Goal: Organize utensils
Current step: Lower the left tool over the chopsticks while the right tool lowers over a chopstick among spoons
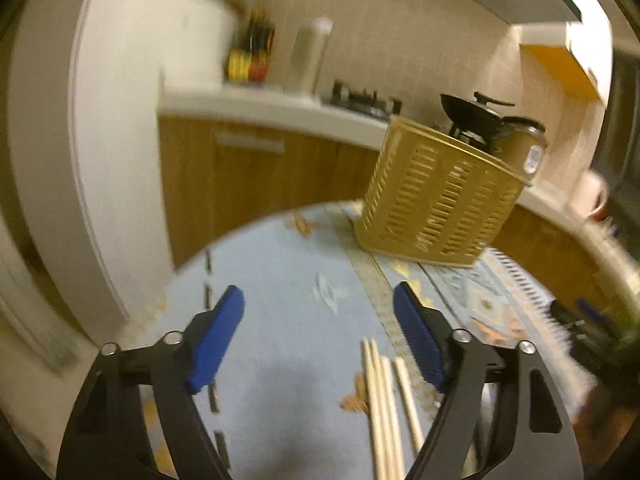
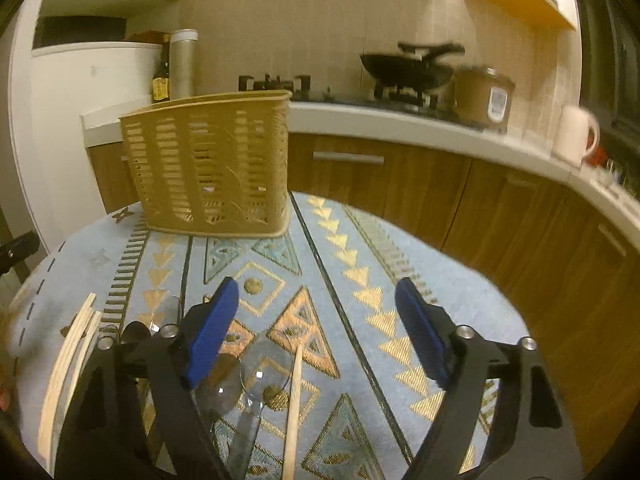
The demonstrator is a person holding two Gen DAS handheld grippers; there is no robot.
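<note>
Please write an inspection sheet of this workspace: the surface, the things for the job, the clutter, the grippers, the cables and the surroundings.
Surface: round table under a blue patterned cloth.
Job's things: slotted basket upright at the far side; loose chopsticks on the cloth; a clear spoon beside one chopstick.
Clutter: nothing seen.
Grippers: left hand-held gripper open, empty; right hand-held gripper open, empty.
Cables: nothing seen.
Surroundings: kitchen counter with wok, rice cooker, white jug.
</note>
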